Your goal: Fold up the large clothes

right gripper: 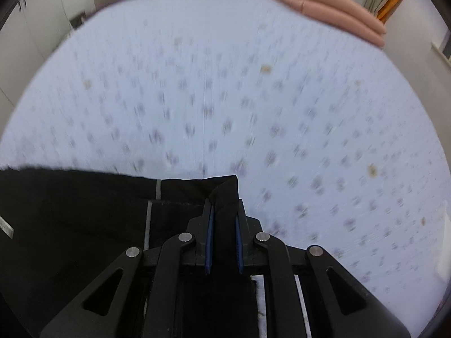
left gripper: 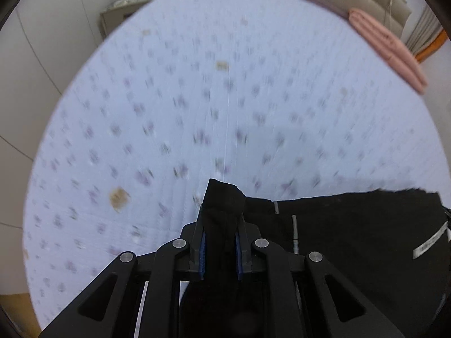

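Note:
A black garment (left gripper: 352,231) with thin grey stripes and a white label lies over a pale blue sheet with small purple flowers. In the left wrist view my left gripper (left gripper: 221,219) is shut on a bunched corner of the black cloth, which sticks up between its blue-padded fingers (left gripper: 202,250). The rest of the garment stretches away to the right. In the right wrist view my right gripper (right gripper: 224,211) is shut on the other corner of the black garment (right gripper: 84,211), whose body spreads to the left. Both views are blurred by motion.
The flowered bed sheet (left gripper: 197,98) fills most of both views, with a few brown marks on it. A folded pink blanket (left gripper: 389,48) lies at the far right edge of the bed (right gripper: 329,8). A small cabinet (left gripper: 124,11) stands at the far left by white walls.

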The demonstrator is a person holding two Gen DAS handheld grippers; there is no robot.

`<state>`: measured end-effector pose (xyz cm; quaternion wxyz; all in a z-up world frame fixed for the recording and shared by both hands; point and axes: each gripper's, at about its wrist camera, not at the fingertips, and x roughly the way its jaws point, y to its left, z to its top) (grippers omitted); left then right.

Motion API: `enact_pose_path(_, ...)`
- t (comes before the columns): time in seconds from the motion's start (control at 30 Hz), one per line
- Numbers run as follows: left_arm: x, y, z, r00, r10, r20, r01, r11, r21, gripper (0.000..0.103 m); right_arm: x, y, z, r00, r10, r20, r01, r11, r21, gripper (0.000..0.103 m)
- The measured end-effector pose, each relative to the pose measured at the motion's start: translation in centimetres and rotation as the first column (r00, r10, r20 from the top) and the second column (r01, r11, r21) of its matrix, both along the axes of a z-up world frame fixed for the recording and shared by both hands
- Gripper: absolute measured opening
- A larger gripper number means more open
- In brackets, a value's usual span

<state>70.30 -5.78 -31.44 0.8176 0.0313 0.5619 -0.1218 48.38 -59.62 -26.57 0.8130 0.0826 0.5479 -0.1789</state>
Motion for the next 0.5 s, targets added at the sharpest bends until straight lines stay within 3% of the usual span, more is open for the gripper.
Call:
enact_pose_path(0.07,-0.1,0.1,-1.4,1.000,0.010,-0.009,-0.010,1.000,0.007,0.020,-0.1,0.3,-1.7,1.000,0.002,-0.026,-0.002,1.000,-0.005,0.014)
enact_pose_path(0.2,0.3,1.0,-1.3,0.999,0.036,-0.016,-0.036,0.999,-0.024,0.026,0.2,0.6,-2.5,0.999,0.005,-0.048,-0.007,0.999,-0.033,0.016)
enact_pose_path(0.27,0.3,1.7,-0.5,0.998,0.054,-0.022,-0.055,0.998,-0.027,0.041,0.4,0.7,-2.6,0.998,0.010,-0.064,-0.013,0.999,-0.045,0.018)
enact_pose_path(0.37,-0.3,4.4,1.7,0.993,0.117,-0.009,-0.117,0.991,-0.069,0.063,0.2,0.5,-2.1,0.997,0.007,-0.082,-0.009,0.999,-0.031,0.034)
enact_pose_path(0.43,-0.7,7.0,3.4,0.986,0.168,-0.003,-0.166,0.974,-0.157,0.070,-1.1,0.0,-0.7,0.999,-0.027,-0.045,0.028,1.000,0.012,0.041)
enact_pose_path(0.5,-0.9,8.6,4.7,0.982,0.190,0.001,-0.187,0.965,-0.182,0.071,-2.8,-0.8,1.4,0.997,-0.075,0.005,0.074,0.996,0.057,0.044)
